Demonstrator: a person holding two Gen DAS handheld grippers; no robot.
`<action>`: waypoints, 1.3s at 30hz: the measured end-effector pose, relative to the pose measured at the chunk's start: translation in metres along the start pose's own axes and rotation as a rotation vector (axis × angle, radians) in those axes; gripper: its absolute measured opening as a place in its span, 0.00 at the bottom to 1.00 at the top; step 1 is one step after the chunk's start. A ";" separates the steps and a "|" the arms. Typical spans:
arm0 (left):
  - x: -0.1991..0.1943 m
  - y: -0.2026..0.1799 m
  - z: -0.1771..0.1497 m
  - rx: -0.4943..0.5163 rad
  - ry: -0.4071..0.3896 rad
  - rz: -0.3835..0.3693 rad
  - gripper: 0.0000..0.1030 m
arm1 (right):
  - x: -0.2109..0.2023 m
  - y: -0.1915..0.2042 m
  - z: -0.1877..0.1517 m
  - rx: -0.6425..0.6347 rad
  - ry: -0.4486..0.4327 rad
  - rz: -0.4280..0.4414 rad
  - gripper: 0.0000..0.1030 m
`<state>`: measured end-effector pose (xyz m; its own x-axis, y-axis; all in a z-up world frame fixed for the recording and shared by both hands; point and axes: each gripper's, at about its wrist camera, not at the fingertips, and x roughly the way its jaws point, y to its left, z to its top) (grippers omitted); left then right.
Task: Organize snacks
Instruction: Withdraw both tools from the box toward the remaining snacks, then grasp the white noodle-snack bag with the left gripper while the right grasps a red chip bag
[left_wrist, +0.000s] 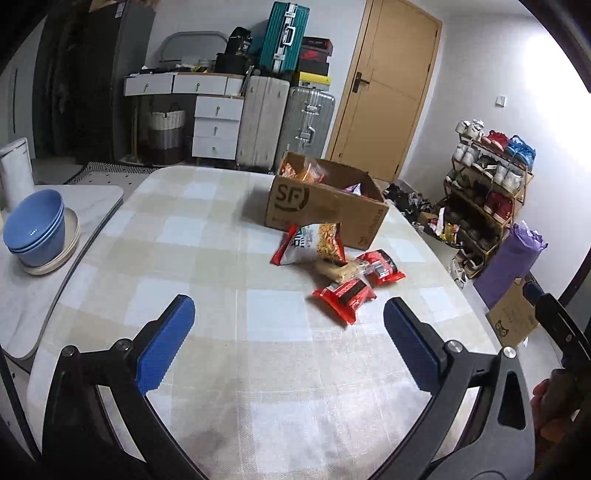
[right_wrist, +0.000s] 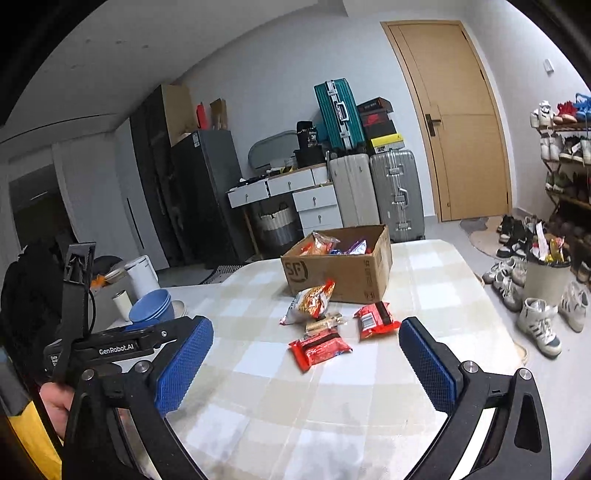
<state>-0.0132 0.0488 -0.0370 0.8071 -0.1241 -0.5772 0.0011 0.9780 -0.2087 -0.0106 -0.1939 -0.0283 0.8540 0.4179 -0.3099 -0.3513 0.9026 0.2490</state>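
A cardboard box (left_wrist: 325, 205) marked SF stands on the checked table, with several snack packs inside; it also shows in the right wrist view (right_wrist: 340, 271). In front of it lie a noodle-snack bag (left_wrist: 314, 243) (right_wrist: 310, 302), a tan bar (left_wrist: 338, 271) (right_wrist: 325, 324) and two red packets (left_wrist: 345, 297) (left_wrist: 380, 267) (right_wrist: 319, 349) (right_wrist: 375, 319). My left gripper (left_wrist: 288, 332) is open and empty, hovering short of the snacks. My right gripper (right_wrist: 306, 358) is open and empty, with the near red packet seen between its fingers but farther off.
Blue bowls (left_wrist: 37, 229) on a plate sit on a side table at the left. Suitcases (left_wrist: 284, 125), drawers and a door stand behind the table. A shoe rack (left_wrist: 487, 184) and loose shoes (right_wrist: 535, 317) lie to the right. The table edge (left_wrist: 461, 291) curves at the right.
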 end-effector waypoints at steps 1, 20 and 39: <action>0.003 -0.001 0.002 0.000 0.002 0.002 0.99 | 0.000 0.001 -0.001 0.000 0.000 0.003 0.99; 0.095 -0.003 0.022 -0.004 0.121 0.025 0.99 | 0.066 -0.031 -0.020 0.065 0.137 0.022 0.99; 0.290 -0.021 0.111 -0.063 0.306 -0.063 0.96 | 0.154 -0.092 0.005 0.131 0.217 -0.016 0.99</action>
<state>0.2865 0.0108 -0.1126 0.5914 -0.2377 -0.7706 0.0009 0.9558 -0.2941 0.1550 -0.2127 -0.0944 0.7515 0.4293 -0.5009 -0.2738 0.8938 0.3551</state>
